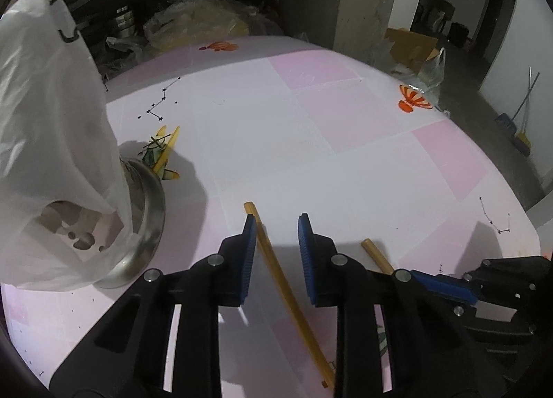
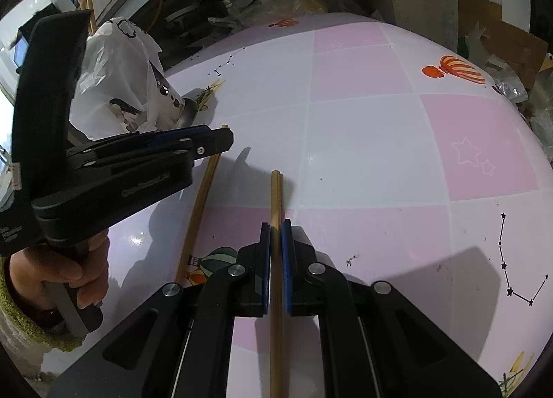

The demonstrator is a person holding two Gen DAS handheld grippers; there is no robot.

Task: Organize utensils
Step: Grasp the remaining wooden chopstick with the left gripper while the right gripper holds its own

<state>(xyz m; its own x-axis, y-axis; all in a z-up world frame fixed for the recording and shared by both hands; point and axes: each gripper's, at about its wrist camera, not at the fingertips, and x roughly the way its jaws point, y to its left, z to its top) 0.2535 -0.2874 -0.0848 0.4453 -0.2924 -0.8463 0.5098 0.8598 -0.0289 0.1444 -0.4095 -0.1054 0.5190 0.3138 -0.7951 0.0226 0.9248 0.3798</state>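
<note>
The right gripper (image 2: 275, 225) is clenched on a chopstick (image 2: 275, 190), which runs straight through between its blue pads with the far tip out ahead over the counter (image 2: 363, 156). The second chopstick (image 1: 276, 270) lies flat on the counter between the fingers of the left gripper (image 1: 277, 221); it touches the left pad near the tip, while the right pad stands clear of it, so that grip is not yet made and the left gripper counts as released.

The step in hand looks like picking up this second stick. To do it well, I would center the stick between the pads before squeezing, since it crosses them at a slant and could roll or pivot out. Keeping the fingertips low against the counter should help catch so thin a stick. The right hand is best held steady meanwhile, so its stick does not swing into the left gripper just beside it.

The metal holder (image 1: 148, 211), half draped by a white plastic bag (image 1: 52, 121), stands at the left of the counter and is probably where both belong; the bag may block the opening
</note>
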